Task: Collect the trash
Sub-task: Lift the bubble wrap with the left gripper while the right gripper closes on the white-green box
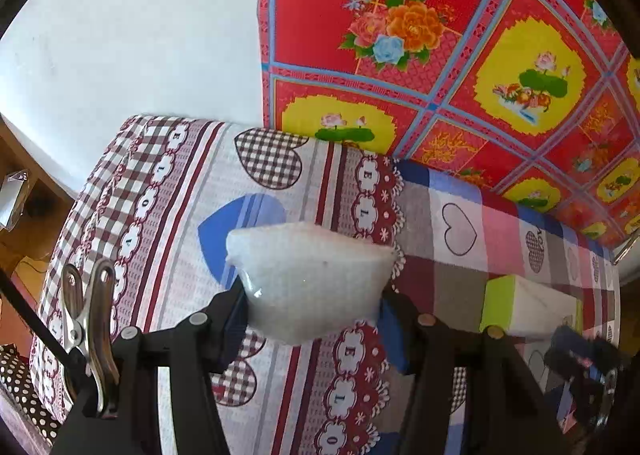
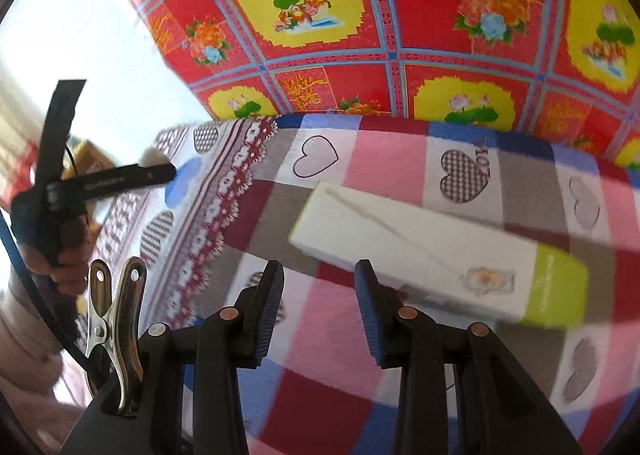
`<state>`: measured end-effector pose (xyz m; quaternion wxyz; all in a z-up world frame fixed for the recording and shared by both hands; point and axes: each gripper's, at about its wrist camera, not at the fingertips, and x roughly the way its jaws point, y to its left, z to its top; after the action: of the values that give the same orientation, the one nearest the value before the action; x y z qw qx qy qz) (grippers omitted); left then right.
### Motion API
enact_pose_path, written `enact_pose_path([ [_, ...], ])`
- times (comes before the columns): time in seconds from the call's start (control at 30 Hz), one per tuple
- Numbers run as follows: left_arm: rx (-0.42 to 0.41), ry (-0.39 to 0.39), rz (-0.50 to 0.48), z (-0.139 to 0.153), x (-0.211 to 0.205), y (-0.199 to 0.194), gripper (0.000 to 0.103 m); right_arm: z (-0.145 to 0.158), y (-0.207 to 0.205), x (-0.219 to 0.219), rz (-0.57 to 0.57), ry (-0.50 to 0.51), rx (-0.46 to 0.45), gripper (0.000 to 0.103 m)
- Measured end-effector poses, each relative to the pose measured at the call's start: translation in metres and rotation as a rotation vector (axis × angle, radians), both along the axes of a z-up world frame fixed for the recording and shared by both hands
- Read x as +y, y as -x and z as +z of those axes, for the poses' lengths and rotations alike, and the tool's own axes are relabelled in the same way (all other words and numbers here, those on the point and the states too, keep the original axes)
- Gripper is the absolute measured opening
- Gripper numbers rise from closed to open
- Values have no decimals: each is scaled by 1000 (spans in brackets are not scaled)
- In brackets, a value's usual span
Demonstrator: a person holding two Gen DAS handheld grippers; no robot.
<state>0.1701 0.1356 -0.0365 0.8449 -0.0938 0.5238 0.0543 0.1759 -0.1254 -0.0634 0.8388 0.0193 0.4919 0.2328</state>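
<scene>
Trash [image 1: 308, 283], a white foam-like lump, is pinched between the jaws of the left gripper [image 1: 312, 311] above the bed [image 1: 168, 191]. The right gripper [image 2: 319, 311] is spread and empty, just beside the white-and-green box [image 2: 432, 251] on the bed. That box is judged to be grasped next, by closing around its near edge.

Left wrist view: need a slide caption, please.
Left gripper clamps white foam scrap above patterned bedsheet.

Both wrist views look steeply down, sharing the bedspread [image 1: 280, 183].
</scene>
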Motion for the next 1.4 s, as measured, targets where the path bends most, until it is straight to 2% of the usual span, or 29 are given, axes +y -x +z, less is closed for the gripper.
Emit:
enact_pose_path([
  [0.27, 13, 3, 24, -1, 7, 9, 59, -6, -19, 1, 204, 147, -20, 66],
  [0.47, 17, 11, 45, -2, 10, 11, 59, -12, -35, 1, 308, 274, -44, 75],
  [0.57, 21, 7, 46, -2, 9, 13, 59, -16, -41, 3, 364, 297, -29, 75],
  [0.67, 22, 11, 60, -3, 11, 14, 59, -19, -42, 7, 429, 327, -44, 81],
  [0.77, 27, 12, 69, -3, 12, 15, 59, -28, -48, 10, 467, 348, -5, 81],
  [1.0, 27, 8, 84, -1, 18, 18, 59, -43, -58, 16, 464, 367, 57, 80],
  [1.1, 30, 4, 89, 0, 20, 19, 59, -44, -60, 15, 443, 317, 97, 70],
  [1.17, 34, 2, 91, 0, 20, 20, 59, -43, -60, 16, 429, 295, 98, 65],
  [1.4, 47, -5, 98, -1, 23, 24, 59, -35, -54, 22, 368, 240, 68, 63],
])
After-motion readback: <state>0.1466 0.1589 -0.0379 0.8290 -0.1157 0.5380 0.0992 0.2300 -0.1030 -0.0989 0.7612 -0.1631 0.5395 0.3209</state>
